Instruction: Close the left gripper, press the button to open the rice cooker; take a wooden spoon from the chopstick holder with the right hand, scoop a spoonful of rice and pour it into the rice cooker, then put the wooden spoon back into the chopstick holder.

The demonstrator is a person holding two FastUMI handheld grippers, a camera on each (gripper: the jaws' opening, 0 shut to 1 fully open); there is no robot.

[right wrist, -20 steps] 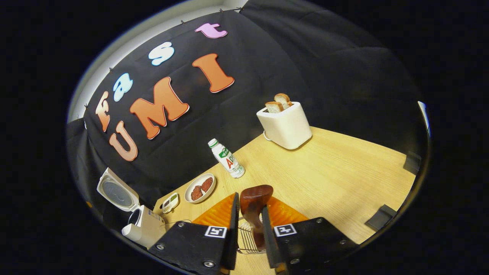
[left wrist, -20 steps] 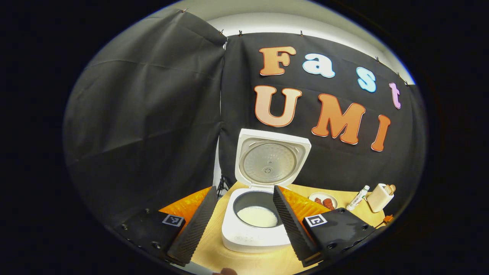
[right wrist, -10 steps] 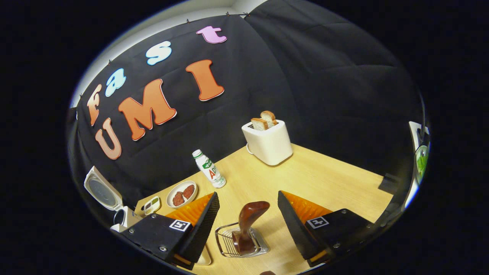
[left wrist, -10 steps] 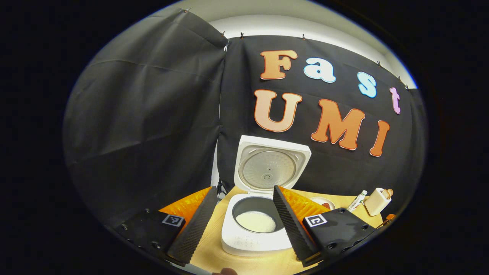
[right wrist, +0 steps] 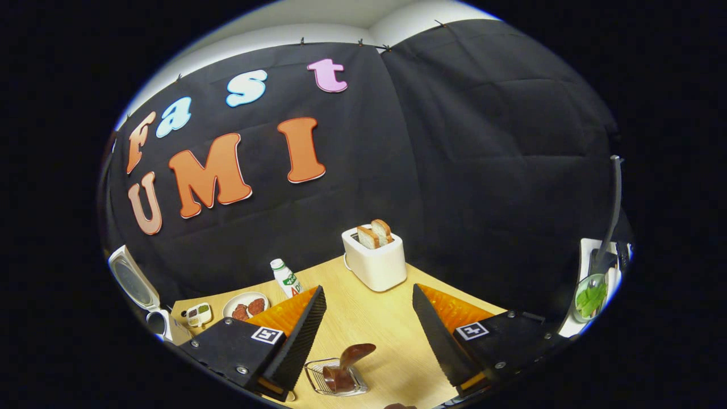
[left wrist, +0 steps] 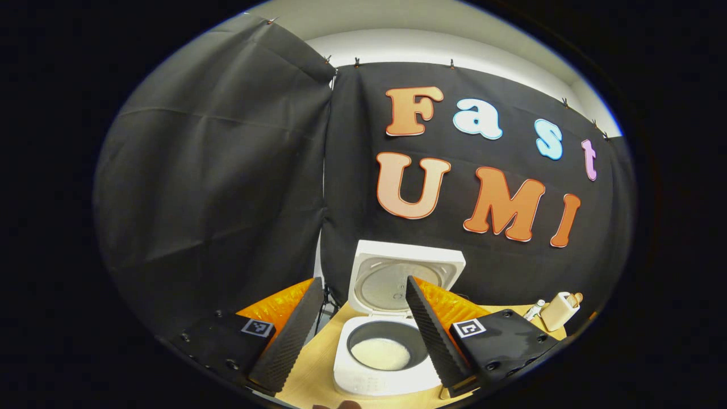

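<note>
- Dark brown wooden spoon (right wrist: 347, 362) is sitting in the wire chopstick holder (right wrist: 335, 379), bowl end up and leaning to the right, on the light wood table (right wrist: 375, 318).
- In the right gripper view the right gripper (right wrist: 369, 329) has its jaws spread wide with nothing in them. The spoon and holder sit low down between the two fingers, apart from both and a bit nearer the left one.
- Same view: white toaster (right wrist: 375, 262) with two bread slices up past the fingers, a small bottle (right wrist: 285, 278) to its left, then a plate of reddish food (right wrist: 245, 307), and the rice cooker's raised lid at the far left edge.
- In the left gripper view the left gripper (left wrist: 363, 324) is also wide open and holding nothing.
- The white rice cooker (left wrist: 386, 352) sits right between its fingers with the lid (left wrist: 404, 279) flipped up. There's white rice (left wrist: 380, 353) in the dark inner pot, and neither finger touches the cooker.
</note>
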